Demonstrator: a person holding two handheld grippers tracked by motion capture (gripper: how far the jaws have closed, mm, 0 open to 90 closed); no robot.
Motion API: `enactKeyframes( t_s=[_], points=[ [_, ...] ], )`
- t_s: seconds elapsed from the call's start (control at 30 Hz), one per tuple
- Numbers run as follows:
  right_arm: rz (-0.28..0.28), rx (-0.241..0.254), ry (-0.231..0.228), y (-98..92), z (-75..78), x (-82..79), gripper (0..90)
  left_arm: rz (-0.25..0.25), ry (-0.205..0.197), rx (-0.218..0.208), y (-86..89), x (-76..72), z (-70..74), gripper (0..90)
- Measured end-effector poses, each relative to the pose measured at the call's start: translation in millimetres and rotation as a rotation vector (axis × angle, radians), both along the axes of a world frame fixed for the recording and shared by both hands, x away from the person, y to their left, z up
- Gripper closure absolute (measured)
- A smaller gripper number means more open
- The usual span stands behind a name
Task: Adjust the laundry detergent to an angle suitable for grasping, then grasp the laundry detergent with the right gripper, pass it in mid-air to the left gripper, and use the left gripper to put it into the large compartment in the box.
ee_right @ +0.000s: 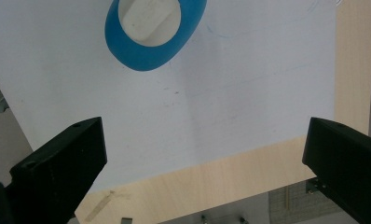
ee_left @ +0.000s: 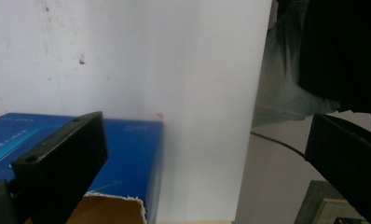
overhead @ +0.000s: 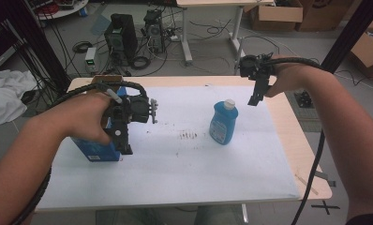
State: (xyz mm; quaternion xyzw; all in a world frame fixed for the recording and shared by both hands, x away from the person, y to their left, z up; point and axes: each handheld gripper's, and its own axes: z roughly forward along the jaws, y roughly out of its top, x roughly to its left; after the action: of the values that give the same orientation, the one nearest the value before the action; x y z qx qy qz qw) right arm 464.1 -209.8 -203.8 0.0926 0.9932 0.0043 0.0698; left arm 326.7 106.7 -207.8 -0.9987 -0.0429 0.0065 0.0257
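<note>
A blue box [overhead: 96, 151] with a torn-open top is seen at the sheet's left, under the left gripper [overhead: 123, 143]; its contents cannot be made out. A capped blue bottle [overhead: 223, 123] stands mid-table, near the right gripper [overhead: 255, 99]. Both grippers are held wide apart, nothing gripped.

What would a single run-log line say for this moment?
left tool: open, above blue box | right tool: open, above table's far right, beside blue bottle | nothing held
</note>
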Motion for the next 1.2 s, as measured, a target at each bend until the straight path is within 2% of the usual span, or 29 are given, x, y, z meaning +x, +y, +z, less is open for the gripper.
enactKeyframes(
  t_s=[0.13, 0.2, 0.27, 0.37, 0.7, 0.87, 0.93, 1.2],
  points=[
    [-0.003, 0.002, 0.0, -3.9, 2.0, -0.7, 0.0, -0.001, -0.003, 0.006, -2.8, 0.3, 0.3, 0.0],
    [-0.006, 0.007, 0.001, -7.4, 2.9, -1.7, 0.0, 0.002, -0.002, -0.01, -4.7, -0.4, -1.0, 0.1],
    [-0.01, 0.008, -0.002, -12.7, 3.1, -3.1, 0.0, -0.007, 0.004, 0.009, -7.0, 0.1, -0.9, 0.1],
    [-0.011, 0.022, -0.004, -16.4, 3.2, -4.0, 0.0, -0.002, 0.005, 0.001, -8.9, 1.0, -1.2, 0.0],
    [-0.013, 0.014, -0.004, -19.8, 3.0, -0.7, 0.0, -0.015, 0.0, 0.0, -16.8, 7.4, -4.9, 0.1],
    [-0.018, 0.009, -0.006, -19.0, 1.9, 0.9, 0.0, -0.023, -0.009, -0.006, -15.8, 8.0, -2.2, 0.1],
    [-0.012, 0.013, -0.004, -17.3, 1.6, 1.2, 0.0, -0.016, -0.007, -0.018, -12.4, 8.8, -1.7, 0.1],
    [-0.015, 0.0, -0.004, -17.5, -2.5, 2.9, 0.0, 0.001, 0.003, -0.02, -8.4, 14.1, -5.9, 0.1]
  ],
)
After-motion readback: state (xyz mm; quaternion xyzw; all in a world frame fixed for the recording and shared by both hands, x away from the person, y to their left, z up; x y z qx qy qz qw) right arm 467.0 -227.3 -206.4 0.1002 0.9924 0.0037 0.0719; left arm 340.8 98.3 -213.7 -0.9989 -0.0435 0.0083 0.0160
